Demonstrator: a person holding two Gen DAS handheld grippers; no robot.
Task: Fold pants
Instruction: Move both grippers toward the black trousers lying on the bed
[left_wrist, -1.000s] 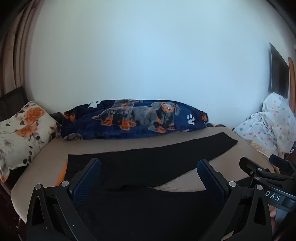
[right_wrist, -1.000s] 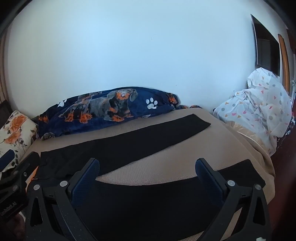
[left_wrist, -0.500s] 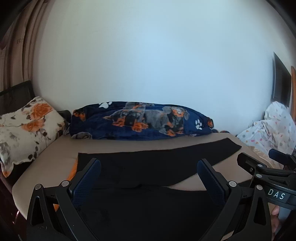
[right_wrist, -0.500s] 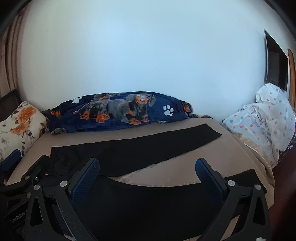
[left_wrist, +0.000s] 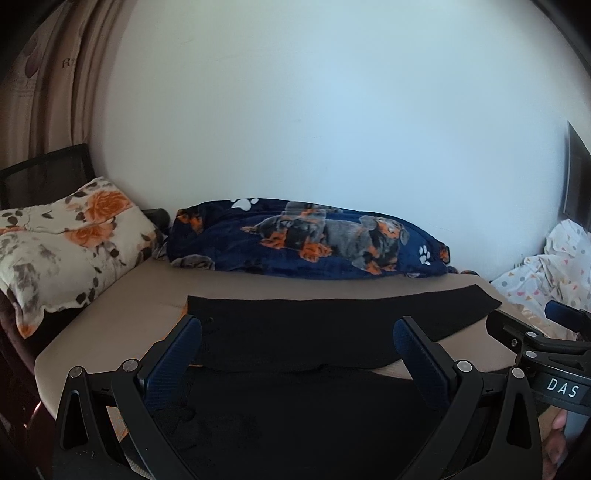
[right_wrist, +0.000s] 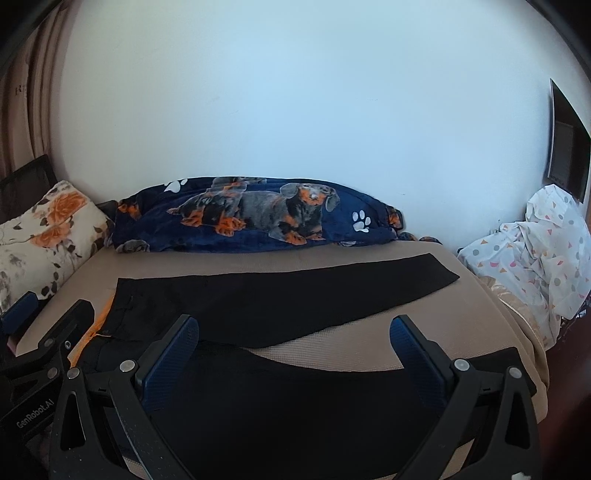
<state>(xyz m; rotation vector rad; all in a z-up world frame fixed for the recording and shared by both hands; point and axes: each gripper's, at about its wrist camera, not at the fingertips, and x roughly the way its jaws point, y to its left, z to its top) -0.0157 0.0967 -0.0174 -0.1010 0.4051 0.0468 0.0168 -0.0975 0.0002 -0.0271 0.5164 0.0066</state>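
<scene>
A beige bed (right_wrist: 436, 325) is seen against a white wall (right_wrist: 295, 92). Black pants (right_wrist: 280, 299) are spread flat across it, legs apart in a V. A dog-print blanket (right_wrist: 258, 218) is bunched behind them. The left gripper (left_wrist: 295, 343) and right gripper (right_wrist: 293, 343) are held above the near leg, jaws apart, nothing gripped.

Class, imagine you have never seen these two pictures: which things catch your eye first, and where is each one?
First, the black pants spread flat across the tan bed, legs splayed apart toward the right. Behind them, along the white wall, lies a navy blanket printed with dachshunds, with a floral pillow at the left end. In the foreground, the left tool and the right tool are both open and empty.
</scene>
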